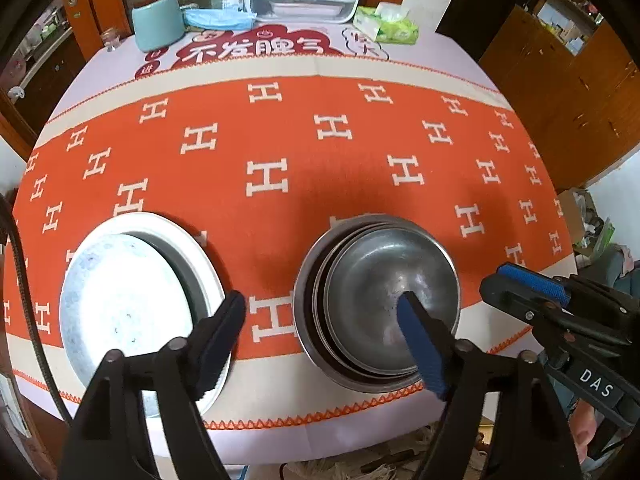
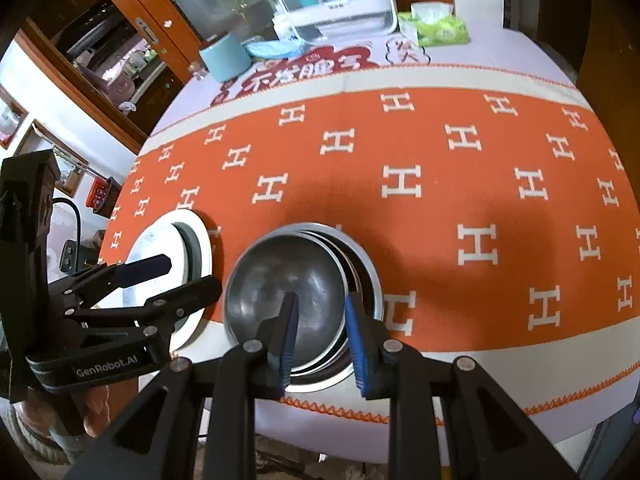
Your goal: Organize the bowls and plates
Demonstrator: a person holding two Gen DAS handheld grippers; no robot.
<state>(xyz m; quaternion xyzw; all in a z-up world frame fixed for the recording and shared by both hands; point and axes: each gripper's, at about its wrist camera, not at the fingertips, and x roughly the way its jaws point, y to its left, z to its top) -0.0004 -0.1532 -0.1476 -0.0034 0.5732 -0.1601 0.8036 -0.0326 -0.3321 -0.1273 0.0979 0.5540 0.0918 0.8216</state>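
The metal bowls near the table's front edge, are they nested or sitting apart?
Nested. The metal bowls sit one inside another, their rims showing as offset rings, the top one empty and shifted sideways in the stack.

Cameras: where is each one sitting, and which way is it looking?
Left wrist: sits on the left hand-held gripper, looking down past its open fingers at the plates and steel bowls; the right hand-held gripper shows at right.
Right wrist: sits on the right hand-held gripper, looking down at the bowls, its fingers apart around their near rim; the left hand-held gripper and a hand show at left.
Both share the plates, bowls, orange tablecloth and tissue pack.
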